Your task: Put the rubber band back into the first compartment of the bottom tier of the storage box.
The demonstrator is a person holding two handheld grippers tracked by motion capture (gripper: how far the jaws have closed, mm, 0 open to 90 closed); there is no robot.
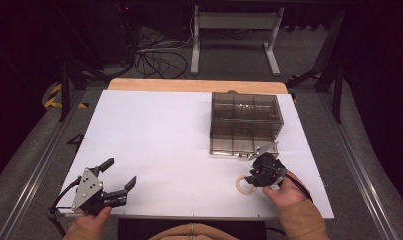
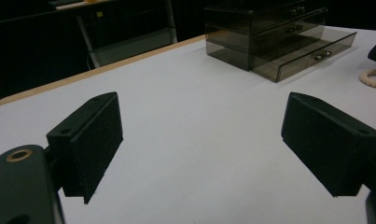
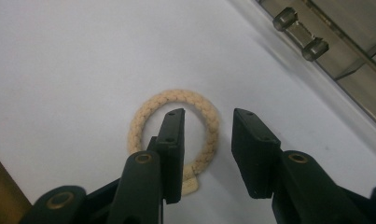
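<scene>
We worked at a white table (image 1: 154,150) with a two-jaw tool in each hand. The braided rope ring (image 3: 176,128), cream-coloured, lay flat on the sheet near the table's front right, just in front of the smoked-plastic drawer box (image 1: 245,122), whose bottom drawer (image 2: 311,53) stood pulled partway out.

Our right gripper (image 3: 206,123) hung directly over the ring, its jaws parted a modest way. In the right gripper view one jaw sat inside the loop and the other outside it, so that the ring's right-hand strand lay in the gap between them. Nothing was clamped yet; whether the tips touched the table we could not tell.

Our left gripper (image 1: 120,174) rested well apart at the front left corner, jaws spread wide over bare table and holding nothing.

We judged the ring to be light and soft: twisted cord that would flex and flatten under the pads rather than resist them. Its woven surface looked rough enough to grip without slipping, and there seemed little to break. A loose cut end showed at the near side, where the loop might be weaker or could unravel, so we reckoned the best hold was across a single strand on the side of the loop, away from that end. Being limp, it would probably sag from the jaws once lifted.
</scene>
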